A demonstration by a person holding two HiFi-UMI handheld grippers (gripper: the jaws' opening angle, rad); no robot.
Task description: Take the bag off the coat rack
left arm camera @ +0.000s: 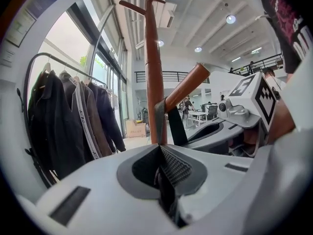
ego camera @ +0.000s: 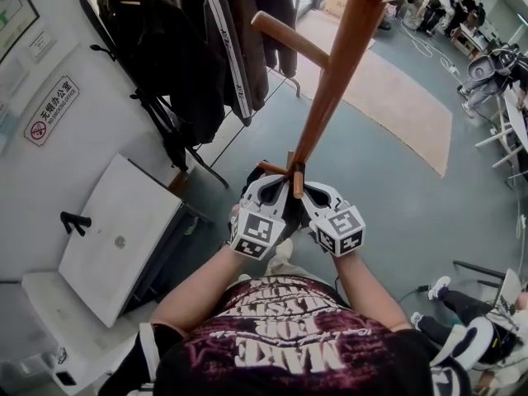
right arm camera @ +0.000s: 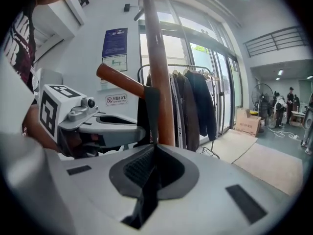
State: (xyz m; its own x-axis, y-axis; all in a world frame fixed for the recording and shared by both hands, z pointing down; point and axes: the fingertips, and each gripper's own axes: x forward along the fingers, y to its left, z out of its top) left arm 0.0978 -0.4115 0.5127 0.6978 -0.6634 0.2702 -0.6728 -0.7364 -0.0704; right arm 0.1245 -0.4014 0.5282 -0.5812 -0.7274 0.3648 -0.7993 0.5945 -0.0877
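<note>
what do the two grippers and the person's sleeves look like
The left gripper and right gripper have pale grey shells with dark grey textured pads, each carrying a cube of black-and-white square markers. The person wears a black short-sleeved T-shirt with pinkish print.

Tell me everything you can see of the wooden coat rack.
The coat rack is a round pole of smooth, reddish-brown wood. It stands upright, and round pegs angle upward from it at different heights. Its base is out of sight below the grippers. A dark bag strap hangs over a lower peg, close against the pole. The left gripper and the right gripper sit on either side of the pole, each shut on that strap.
</note>
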